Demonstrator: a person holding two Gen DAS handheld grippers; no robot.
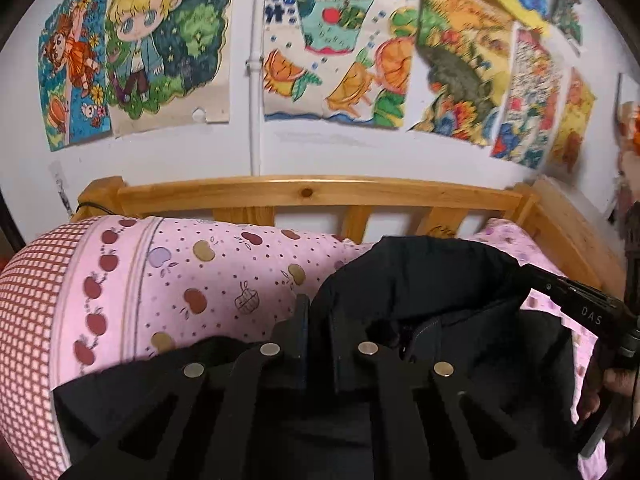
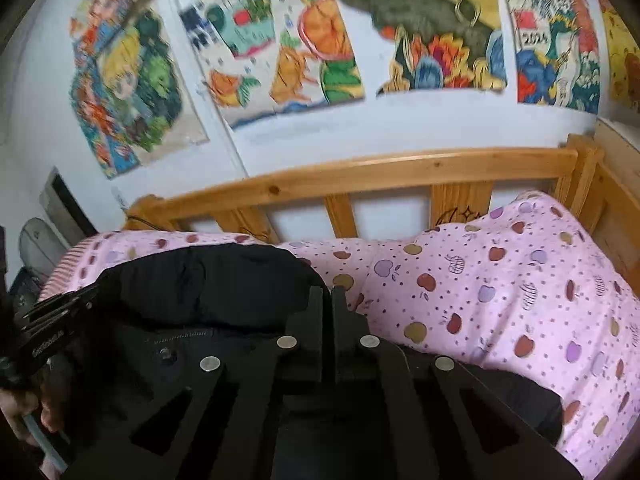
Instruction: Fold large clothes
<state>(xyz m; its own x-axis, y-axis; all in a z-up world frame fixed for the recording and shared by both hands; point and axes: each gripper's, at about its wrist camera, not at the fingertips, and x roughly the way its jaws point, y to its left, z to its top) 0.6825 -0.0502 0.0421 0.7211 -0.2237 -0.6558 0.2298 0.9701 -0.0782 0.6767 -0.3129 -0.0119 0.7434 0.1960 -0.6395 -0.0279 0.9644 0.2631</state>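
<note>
Black jacket (image 1: 420, 280) on pink apple-print quilt (image 1: 168, 280), wooden bed rail (image 1: 312, 192) behind. Left gripper (image 1: 316, 308) and right gripper (image 2: 327, 300) each clamped on jacket fabric.

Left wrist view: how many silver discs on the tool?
4. Two outer silver discs sit lower on the left tool; two inner ones sit higher, flanking its fingers. None appears hidden.

Child's bedroom in a home: wooden bed frame (image 1: 320, 192), pink apple-print bedding (image 2: 500, 280), coloured drawings (image 1: 332, 52) taped to white wall.
</note>
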